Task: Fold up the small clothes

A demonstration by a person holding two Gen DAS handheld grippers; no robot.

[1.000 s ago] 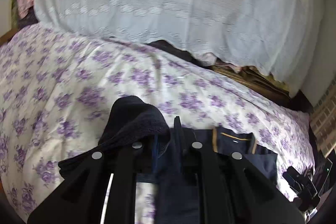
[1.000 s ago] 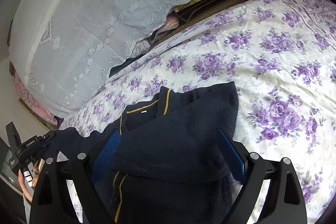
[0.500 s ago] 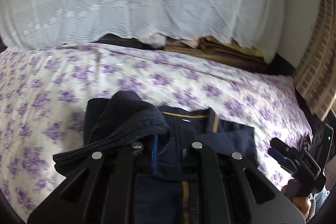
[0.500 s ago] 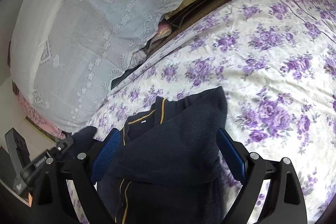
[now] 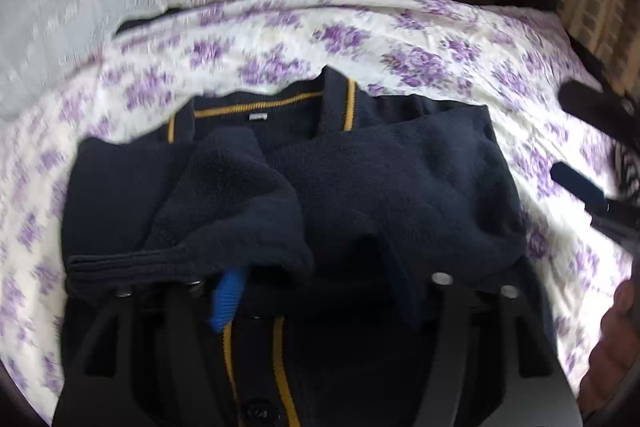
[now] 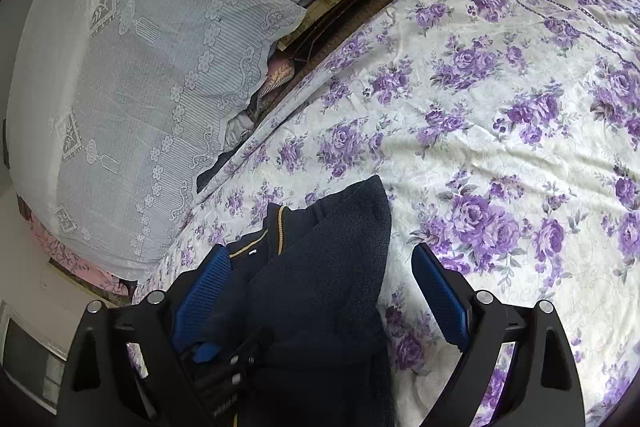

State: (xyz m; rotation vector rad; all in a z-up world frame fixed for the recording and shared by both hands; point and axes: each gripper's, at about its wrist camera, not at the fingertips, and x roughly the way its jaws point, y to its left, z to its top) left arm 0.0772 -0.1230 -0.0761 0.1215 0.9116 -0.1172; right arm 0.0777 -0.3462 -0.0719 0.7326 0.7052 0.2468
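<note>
A small navy cardigan [image 5: 400, 179] with yellow piping lies on the floral bedsheet [image 5: 360, 39], both sleeves folded across its front. My left gripper [image 5: 316, 287] is open over its lower part; the left sleeve [image 5: 224, 211] drapes loosely over the blue left finger pad [image 5: 226, 297]. The right finger is hidden by dark cloth. My right gripper [image 6: 320, 291] is open wide, above the cardigan's [image 6: 320, 287] right side, holding nothing. The left gripper's tip [image 6: 224, 367] shows in the right wrist view, and the right gripper [image 5: 580, 183] shows at the right edge of the left wrist view.
A pile covered by white lace cloth [image 6: 140, 67] lies along the far side of the bed. Brown folded items [image 6: 340, 7] sit between the pile and the sheet. Floral sheet [image 6: 520, 107] spreads to the right of the cardigan.
My left gripper has opened, letting go of the left sleeve, and it swung right over the cardigan. My right gripper stayed open and drew back a little.
</note>
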